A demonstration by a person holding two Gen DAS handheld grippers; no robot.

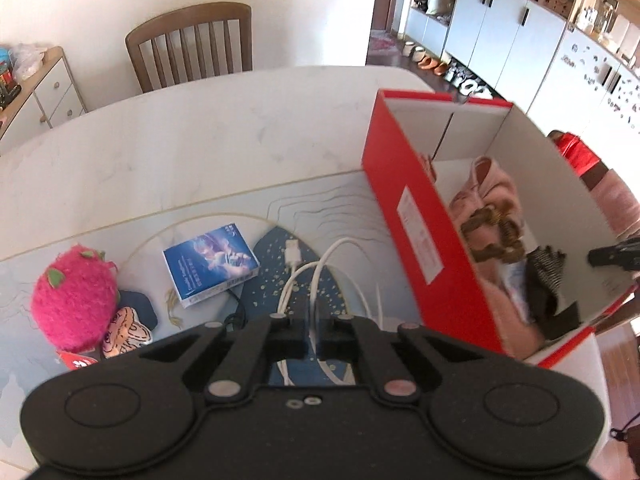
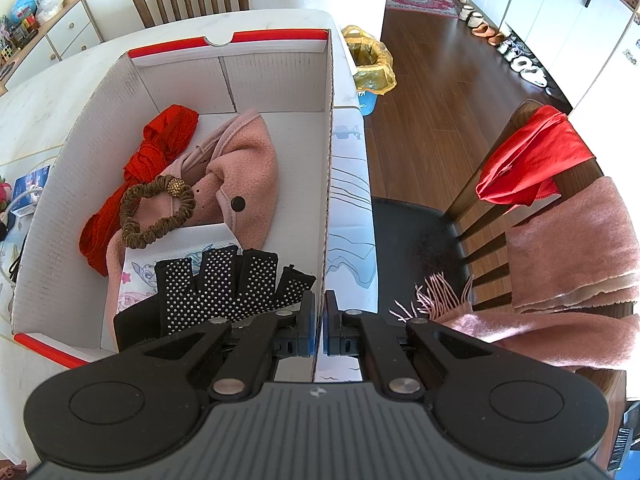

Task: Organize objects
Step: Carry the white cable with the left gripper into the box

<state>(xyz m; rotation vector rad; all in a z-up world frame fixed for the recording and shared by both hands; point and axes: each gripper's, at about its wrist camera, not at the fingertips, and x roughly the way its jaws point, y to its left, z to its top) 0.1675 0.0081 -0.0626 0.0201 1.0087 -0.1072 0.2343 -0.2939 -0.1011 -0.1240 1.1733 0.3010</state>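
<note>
A red shoe box (image 1: 404, 200) with a white inside stands open on the table at the right. My left gripper (image 1: 316, 326) hovers left of it, shut on a strand of the white USB cable (image 1: 304, 276), whose loops and plug hang toward the mat. My right gripper (image 2: 319, 320) is shut on the box's right wall (image 2: 329, 160), one finger inside and one outside. In the box lie a pink fleece hat (image 2: 248, 164), a red cloth (image 2: 152, 148), a brown scrunchie (image 2: 156, 216) and a black studded glove (image 2: 224, 284).
On the pale mat (image 1: 120, 220) lie a small blue box (image 1: 212, 258), a pink fruit plush (image 1: 74, 300) and a cartoon-face item (image 1: 126, 332). A wooden chair (image 1: 192, 44) stands behind the table. Another chair (image 2: 560, 240) holds a red cloth and pink scarf, near a yellow-bagged bin (image 2: 370, 64).
</note>
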